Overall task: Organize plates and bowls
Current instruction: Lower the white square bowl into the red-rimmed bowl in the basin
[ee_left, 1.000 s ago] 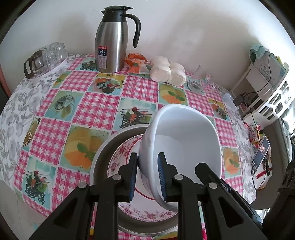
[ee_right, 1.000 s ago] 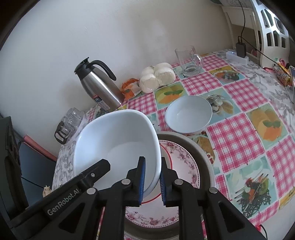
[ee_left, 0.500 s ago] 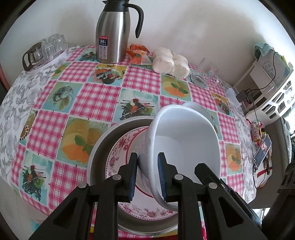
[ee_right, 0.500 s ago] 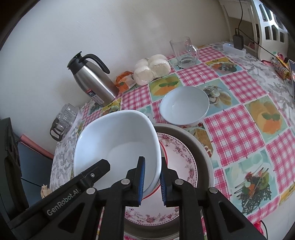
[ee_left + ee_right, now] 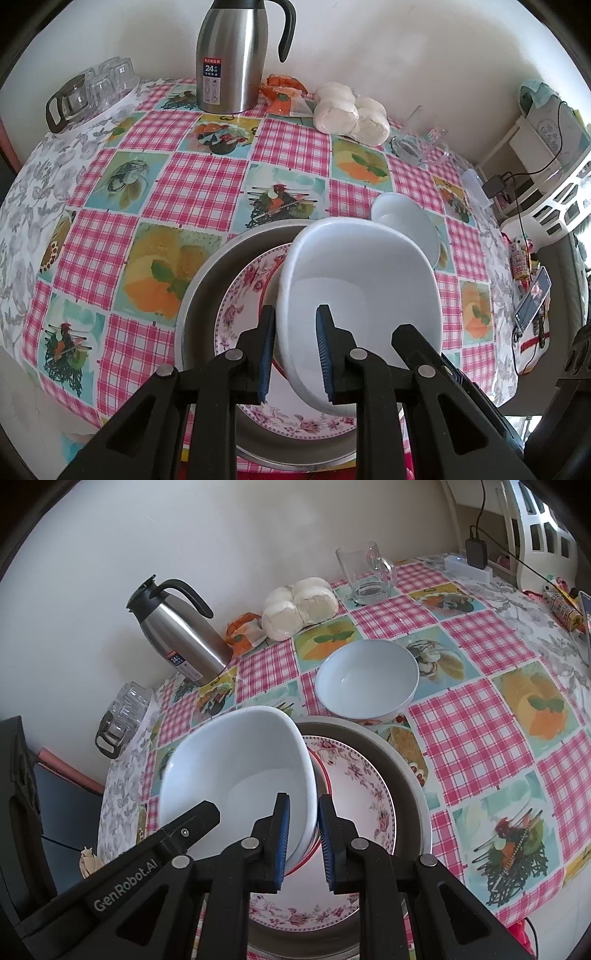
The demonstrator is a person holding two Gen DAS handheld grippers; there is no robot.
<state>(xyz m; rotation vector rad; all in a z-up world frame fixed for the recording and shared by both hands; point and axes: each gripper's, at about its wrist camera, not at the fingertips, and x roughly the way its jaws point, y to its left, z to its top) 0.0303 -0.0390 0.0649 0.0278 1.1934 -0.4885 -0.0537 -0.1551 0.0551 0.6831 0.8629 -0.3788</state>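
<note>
Left wrist view has the big white square-ish bowl (image 5: 362, 291) front and centre, held tipped above the floral plate (image 5: 251, 295), which sits inside a wide metal basin (image 5: 207, 280) on the checked tablecloth (image 5: 192, 184). Both tongs are on it: the left gripper (image 5: 295, 350) is clenched on the bowl's near-left wall, one pad inside and one outside, and the right gripper (image 5: 301, 840) pinches the opposite wall the same way, with its partner's black arm poking in beside it.

My read is the bowl looks like glazed ceramic or melamine, so stiff, slick and chippy if it knocks the plate. It's probably got some weight too, hence two grips on opposite sides. Pinching the rim wall like that seems the sensible spot, since nothing else on it offers a hold. I'd guess it's about to be set down onto the plate, so slow and level matters.

A second, rounder white bowl (image 5: 367, 679) waits on the cloth just past the basin. Further out, by the wall, there's a steel thermos jug (image 5: 177, 635), some wrapped buns (image 5: 299, 605) and a glass mug (image 5: 364, 572).

Hard to tell whether the bowl's underside is touching the plate; the bowl itself hides that. The basin's near edge is behind the tongs, and the person holding them isn't visible.
</note>
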